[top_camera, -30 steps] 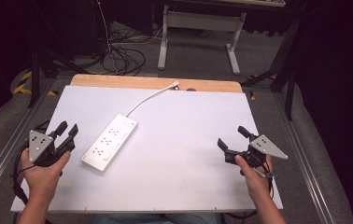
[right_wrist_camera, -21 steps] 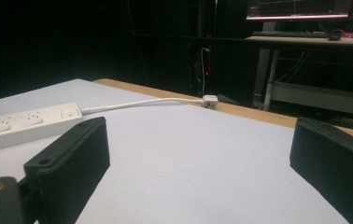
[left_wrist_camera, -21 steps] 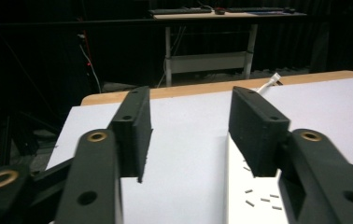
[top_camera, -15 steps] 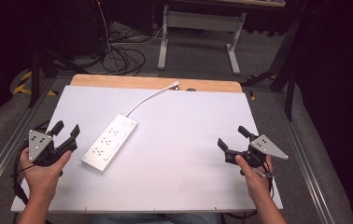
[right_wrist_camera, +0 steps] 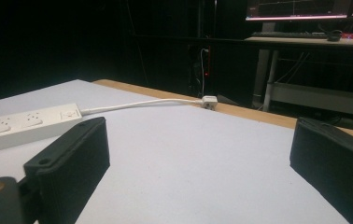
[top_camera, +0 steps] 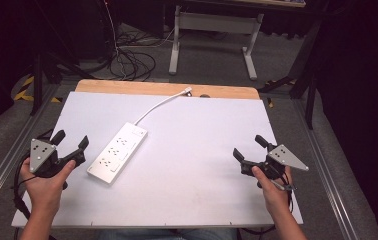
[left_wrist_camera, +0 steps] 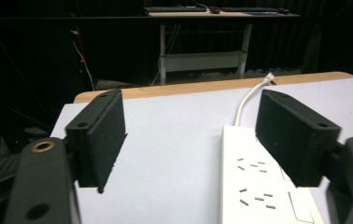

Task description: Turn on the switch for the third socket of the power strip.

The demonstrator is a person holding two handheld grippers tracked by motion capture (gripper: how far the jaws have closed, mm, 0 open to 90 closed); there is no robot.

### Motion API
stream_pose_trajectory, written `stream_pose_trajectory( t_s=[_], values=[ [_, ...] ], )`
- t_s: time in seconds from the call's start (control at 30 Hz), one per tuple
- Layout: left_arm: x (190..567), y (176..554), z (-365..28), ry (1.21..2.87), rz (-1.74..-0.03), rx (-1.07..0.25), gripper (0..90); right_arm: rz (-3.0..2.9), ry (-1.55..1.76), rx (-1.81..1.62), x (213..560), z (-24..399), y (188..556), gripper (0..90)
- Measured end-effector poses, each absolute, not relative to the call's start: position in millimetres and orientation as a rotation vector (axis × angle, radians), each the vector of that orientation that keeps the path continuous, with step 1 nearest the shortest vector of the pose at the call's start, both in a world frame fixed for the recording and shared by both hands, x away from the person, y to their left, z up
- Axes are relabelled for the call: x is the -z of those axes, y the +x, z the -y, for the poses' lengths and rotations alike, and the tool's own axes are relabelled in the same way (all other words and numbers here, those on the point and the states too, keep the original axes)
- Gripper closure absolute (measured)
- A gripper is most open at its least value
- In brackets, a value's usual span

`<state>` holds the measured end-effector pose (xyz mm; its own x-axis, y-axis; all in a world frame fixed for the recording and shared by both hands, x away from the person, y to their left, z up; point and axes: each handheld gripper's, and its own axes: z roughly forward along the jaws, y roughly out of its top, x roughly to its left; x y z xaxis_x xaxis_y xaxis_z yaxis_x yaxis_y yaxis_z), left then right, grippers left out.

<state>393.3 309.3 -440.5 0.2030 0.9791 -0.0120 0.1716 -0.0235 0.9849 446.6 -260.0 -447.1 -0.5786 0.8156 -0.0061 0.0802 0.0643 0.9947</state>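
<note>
The left gripper [top_camera: 71, 144] has just been opening; its jaws stand spread, empty, just beside the white power strip [top_camera: 117, 152] lying on the table [top_camera: 192, 165]. The right gripper [top_camera: 247, 152] is spread too, holding nothing, well apart from the strip.

High view looks down on the table [top_camera: 187, 200]; both gripper views skim low, sharing the power strip [top_camera: 118, 152].
</note>
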Motion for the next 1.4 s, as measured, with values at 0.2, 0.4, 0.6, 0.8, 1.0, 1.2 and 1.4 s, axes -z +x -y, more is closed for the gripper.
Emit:
stream_pose_trajectory(
  t_s=[0.2, 0.4, 0.6, 0.8, 1.0, 1.2, 1.4],
  values=[
    [440.9, 393.4, -308.9, 1.437, -1.177, -0.972, 15.3, -1.744, 0.896, -1.57, 447.0, 260.1, 446.4, 5.1],
    [441.5, 393.3, -308.9, 1.439, -1.168, -0.973, 12.2, -1.742, 0.897, -1.569, 447.0, 260.2, 446.5, 4.7],
    [442.1, 393.3, -308.4, 1.441, -1.162, -0.97, 9.6, -1.739, 0.897, -1.567, 447.0, 260.4, 446.5, 4.5],
    [442.3, 393.3, -308.9, 1.439, -1.162, -0.976, 7.0, -1.735, 0.892, -1.567, 447.0, 260.5, 446.8, 2.9],
    [442.8, 393.4, -308.8, 1.442, -1.161, -0.98, 3.8, -1.731, 0.898, -1.571, 446.7, 260.8, 446.2, 1.7],
    [443.3, 393.9, -308.6, 1.447, -1.159, -0.976, 3.9, -1.729, 0.897, -1.569, 446.7, 261.0, 446.2, 1.6],
    [443.6, 394.3, -307.9, 1.452, -1.153, -0.974, 4.4, -1.729, 0.899, -1.568, 446.8, 261.7, 446.3, 1.6]
  ],
)
